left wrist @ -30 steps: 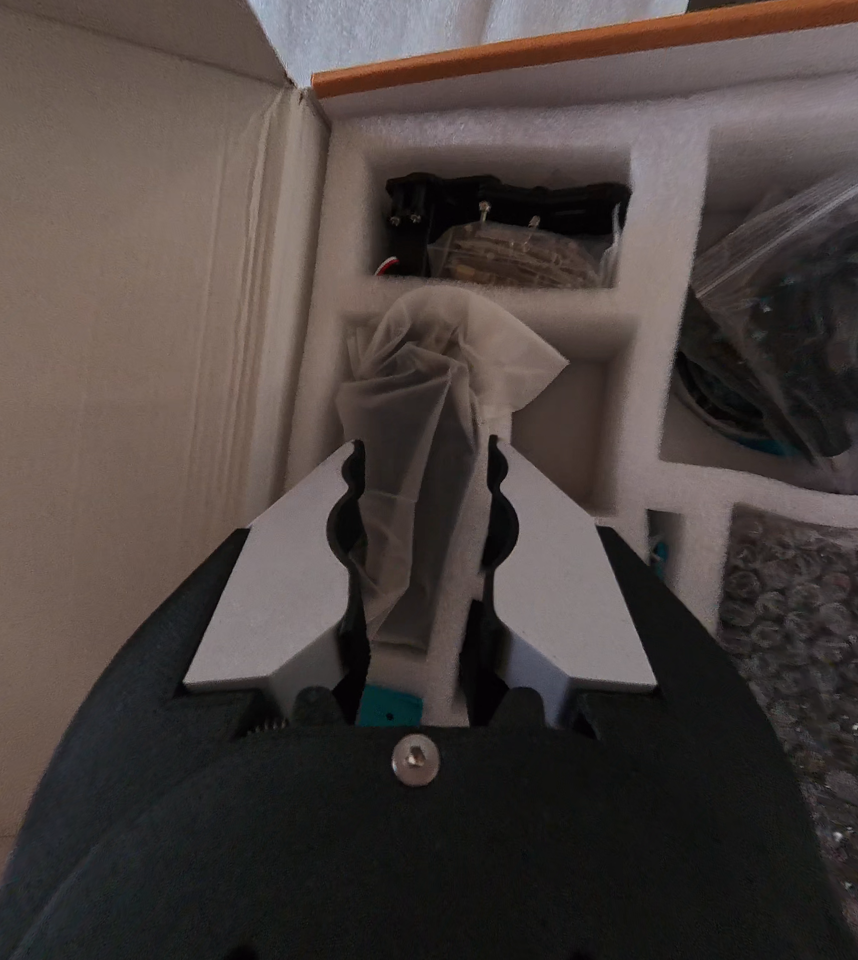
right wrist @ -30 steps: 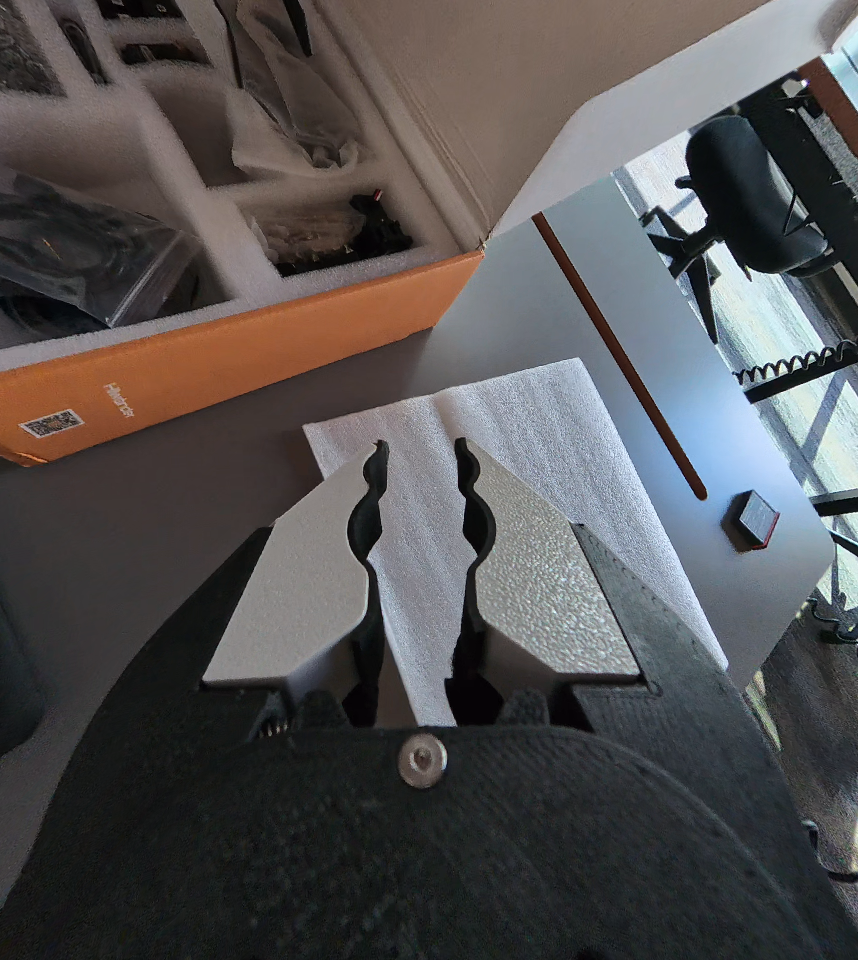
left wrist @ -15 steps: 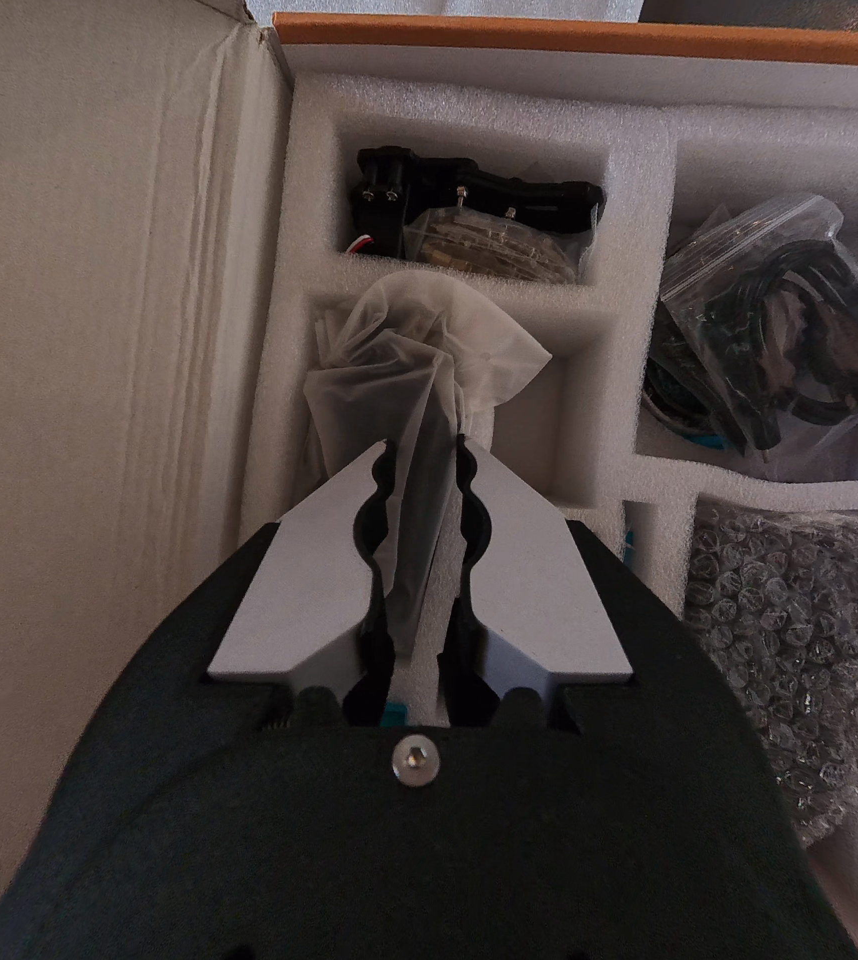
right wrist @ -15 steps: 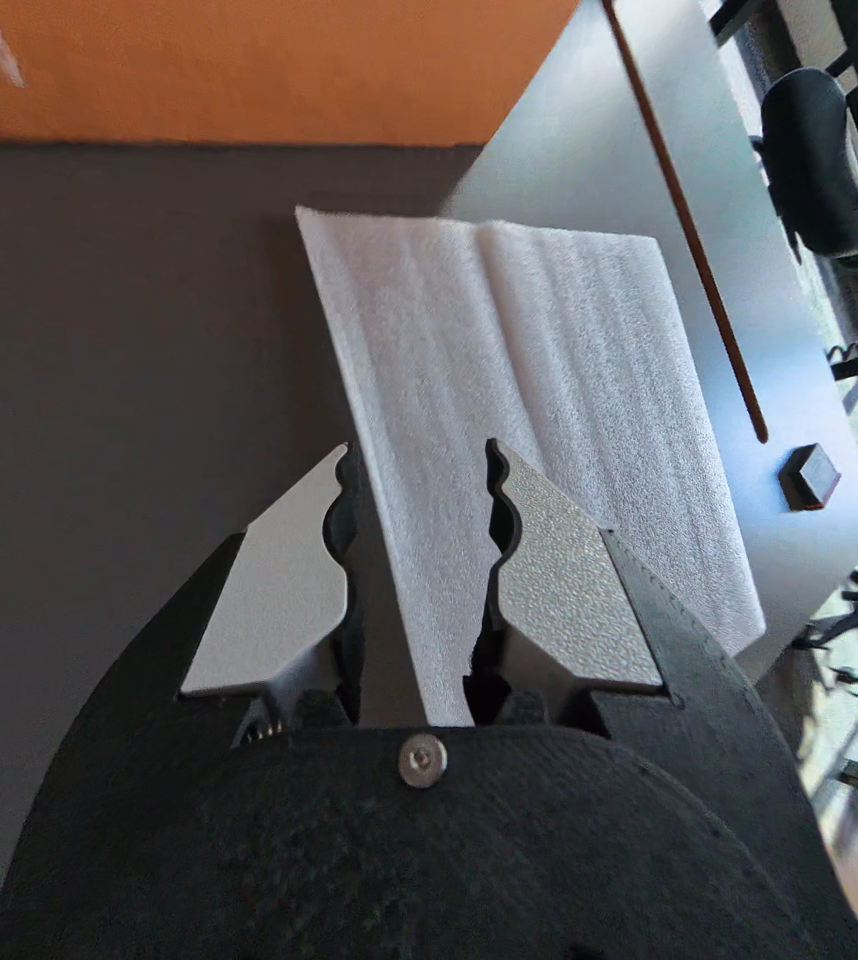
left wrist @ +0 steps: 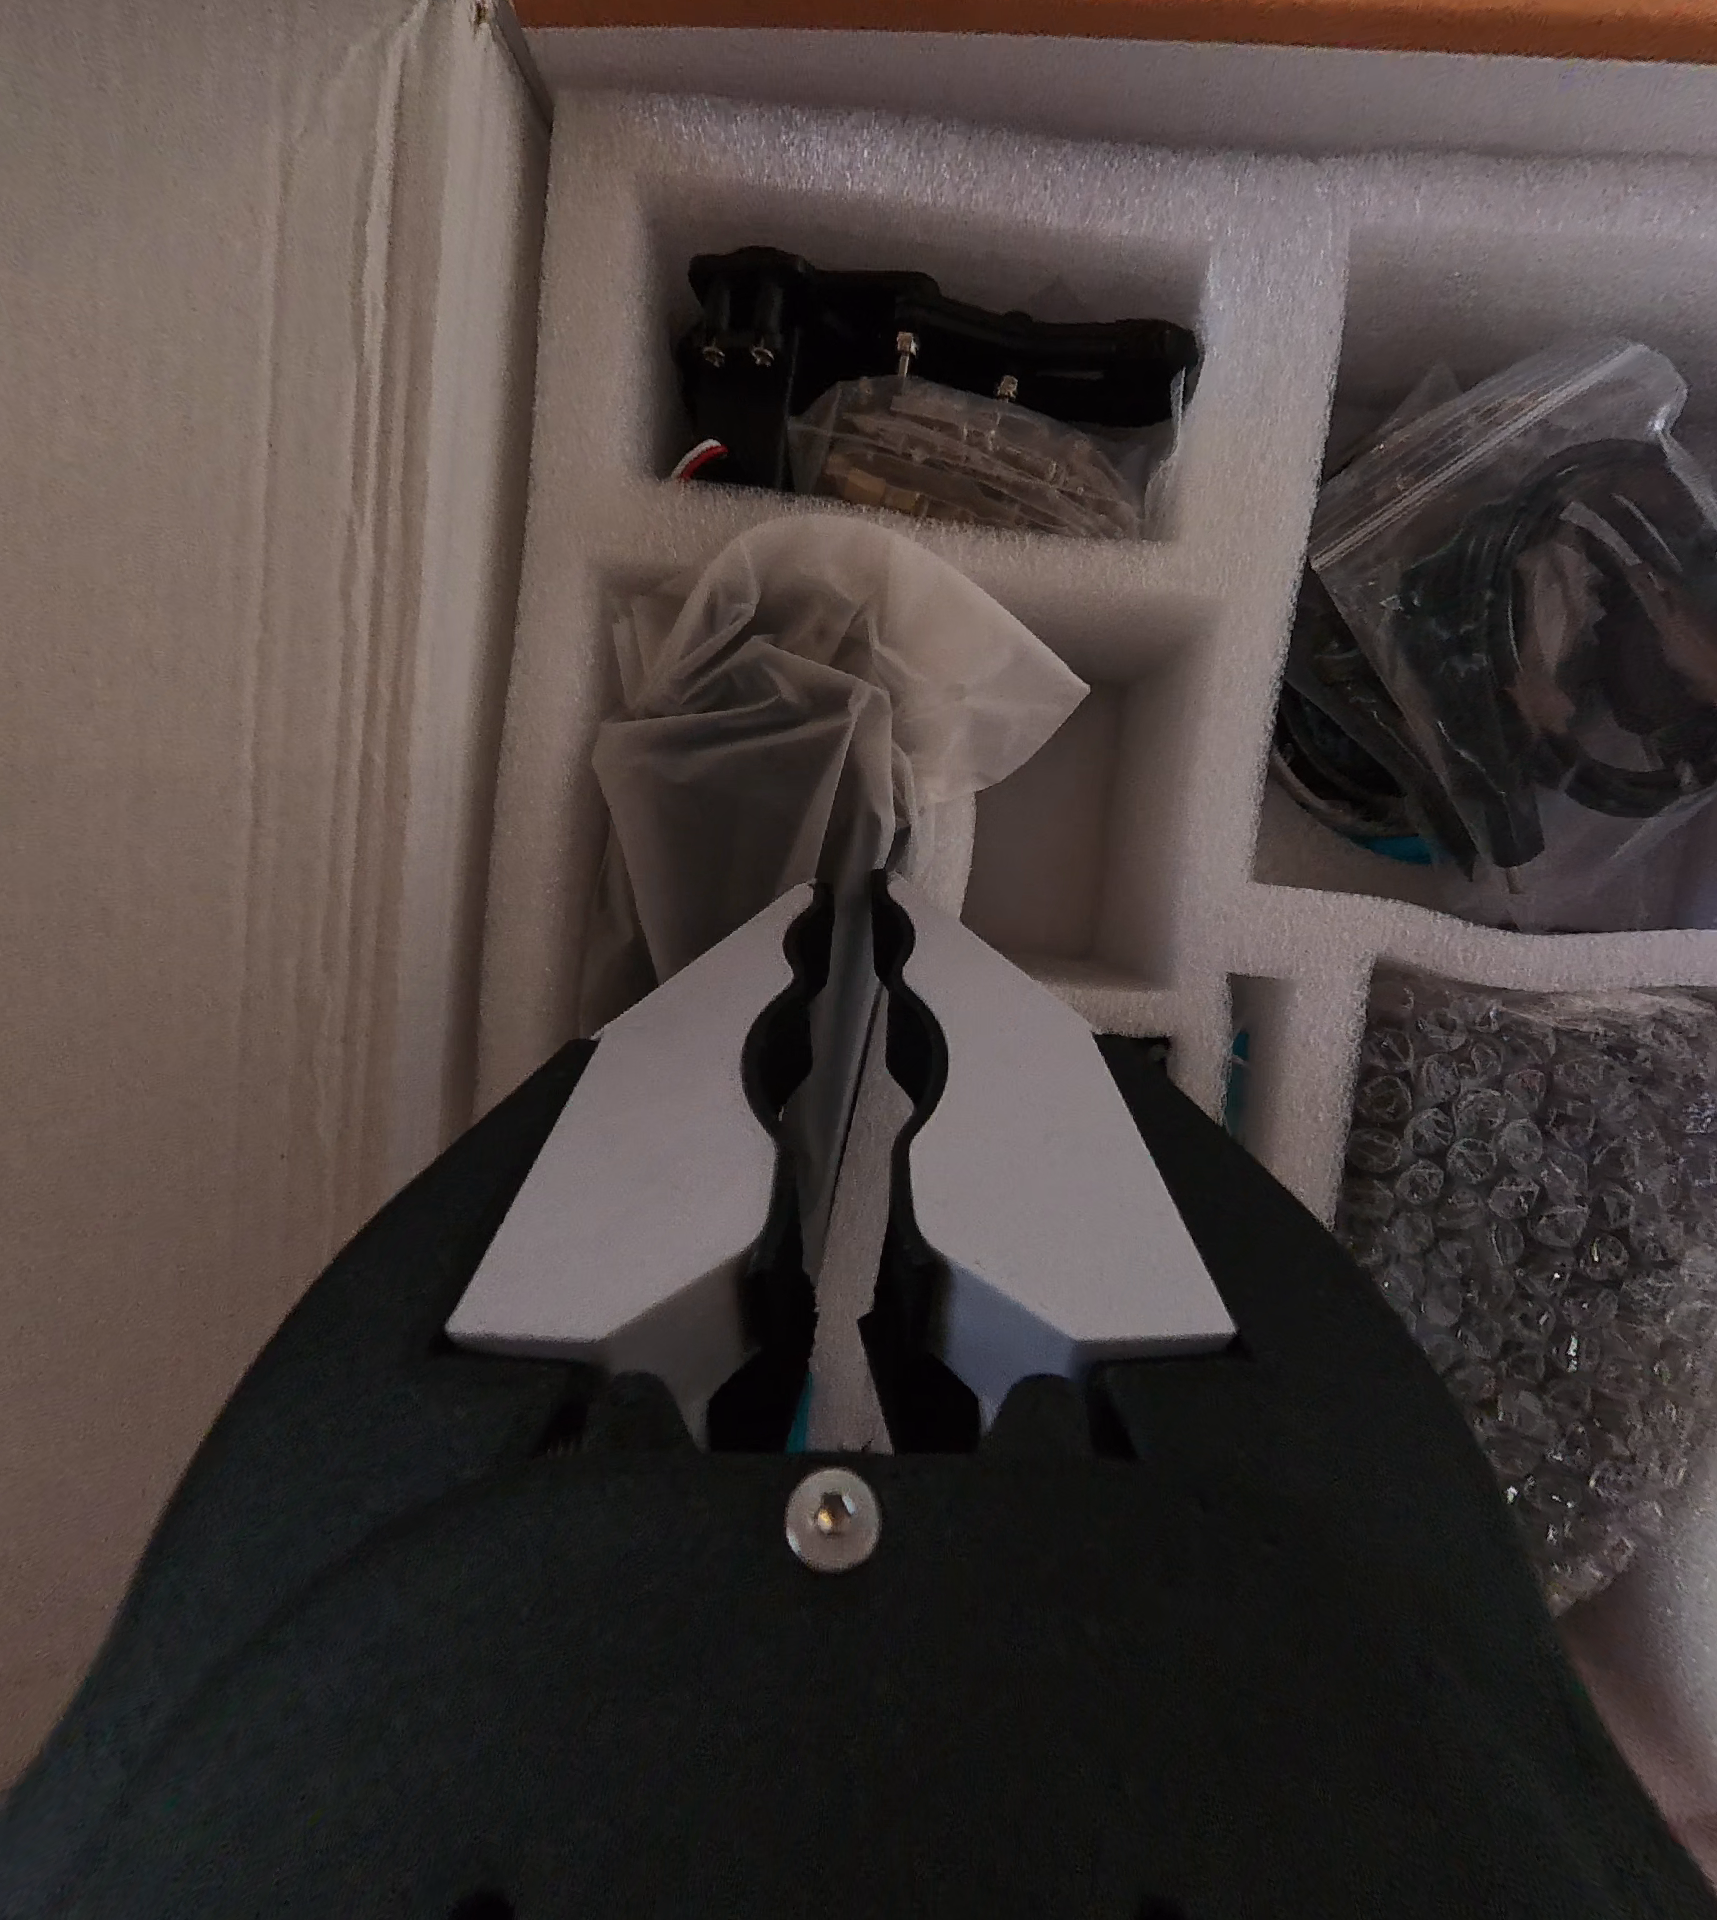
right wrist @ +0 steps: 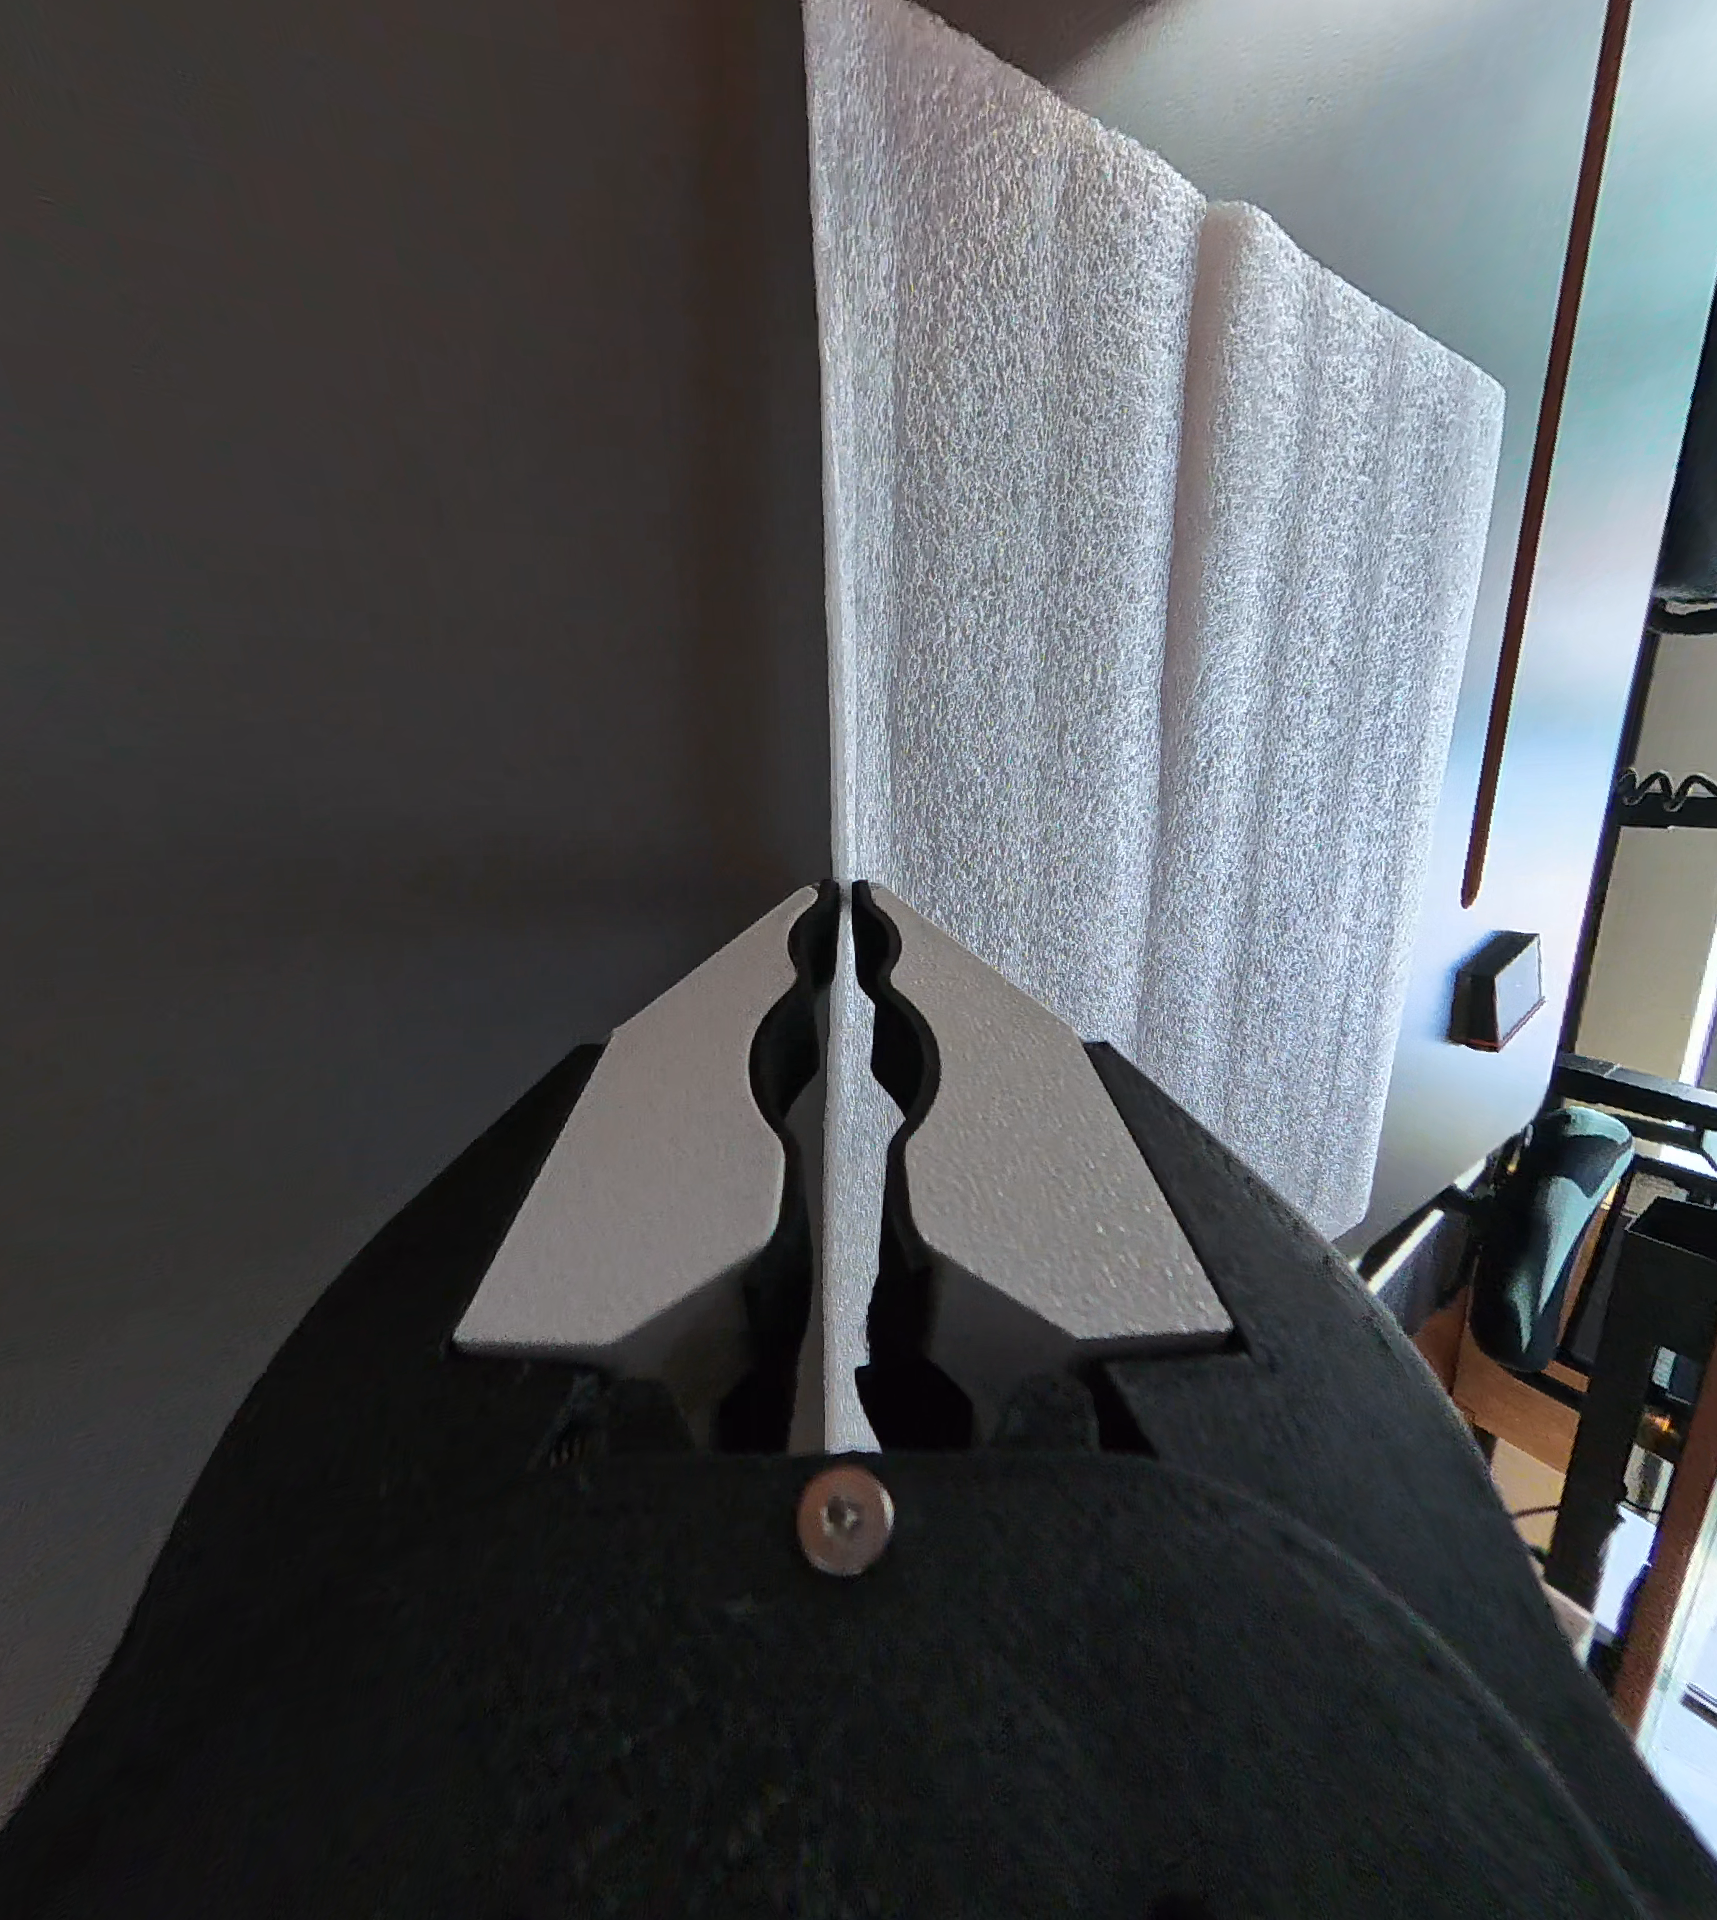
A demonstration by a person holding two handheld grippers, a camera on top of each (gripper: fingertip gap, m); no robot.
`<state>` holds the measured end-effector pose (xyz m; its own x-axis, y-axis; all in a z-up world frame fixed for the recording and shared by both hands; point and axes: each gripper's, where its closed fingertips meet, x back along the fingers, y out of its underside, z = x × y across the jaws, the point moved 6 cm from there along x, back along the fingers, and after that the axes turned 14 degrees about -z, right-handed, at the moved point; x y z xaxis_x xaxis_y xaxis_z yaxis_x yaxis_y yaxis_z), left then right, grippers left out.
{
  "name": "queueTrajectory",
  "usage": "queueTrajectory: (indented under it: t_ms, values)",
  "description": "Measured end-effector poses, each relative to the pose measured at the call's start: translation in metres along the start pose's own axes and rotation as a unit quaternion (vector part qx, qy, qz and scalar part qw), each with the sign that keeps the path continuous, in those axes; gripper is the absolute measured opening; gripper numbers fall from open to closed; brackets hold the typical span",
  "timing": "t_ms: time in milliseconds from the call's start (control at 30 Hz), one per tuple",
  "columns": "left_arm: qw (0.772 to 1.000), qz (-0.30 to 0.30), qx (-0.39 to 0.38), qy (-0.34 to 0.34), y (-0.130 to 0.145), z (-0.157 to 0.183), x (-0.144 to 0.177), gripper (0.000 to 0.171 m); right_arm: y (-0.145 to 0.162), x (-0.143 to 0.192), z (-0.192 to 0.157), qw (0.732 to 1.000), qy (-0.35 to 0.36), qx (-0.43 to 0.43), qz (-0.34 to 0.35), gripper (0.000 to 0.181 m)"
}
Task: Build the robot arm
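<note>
My left gripper [left wrist: 846,883] is shut on a crumpled translucent plastic bag [left wrist: 802,717] that stands up out of a compartment of the white foam insert [left wrist: 1238,914] in an open box. What the bag wraps is hidden. My right gripper [right wrist: 841,885] is shut on the near left edge of a white foam sheet [right wrist: 1093,582] that lies folded on the grey table [right wrist: 314,623].
In the box, a black part with a clear packet [left wrist: 937,405] fills the far compartment. A zip bag of black cables [left wrist: 1560,644] and a bubble-wrapped item [left wrist: 1540,1268] lie at right. The box's cardboard flap [left wrist: 189,727] stands at left. A small black block [right wrist: 1498,987] sits near the table's right edge. There is about 35 centimetres between the tips of the two grippers.
My left gripper has closed on the plastic bag. My right gripper has come down to the foam sheet, opened, then shut on its edge.
</note>
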<state>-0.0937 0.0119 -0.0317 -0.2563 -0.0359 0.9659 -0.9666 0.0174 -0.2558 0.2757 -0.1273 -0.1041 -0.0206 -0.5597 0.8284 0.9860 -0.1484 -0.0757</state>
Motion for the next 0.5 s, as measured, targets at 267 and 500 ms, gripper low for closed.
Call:
queueTrajectory:
  t_ms: [267,500]
  values:
    - [1.0,0.003,-0.01,0.001,0.0,0.001,-0.002,0.0,0.006,0.002,-0.007,1.0,-0.028,-0.001,0.001,0.006]
    - [1.0,0.018,-0.011,0.0,0.002,0.002,0.001,0.0,-0.021,0.028,-0.002,0.995,-0.046,-0.062,0.065,0.026]
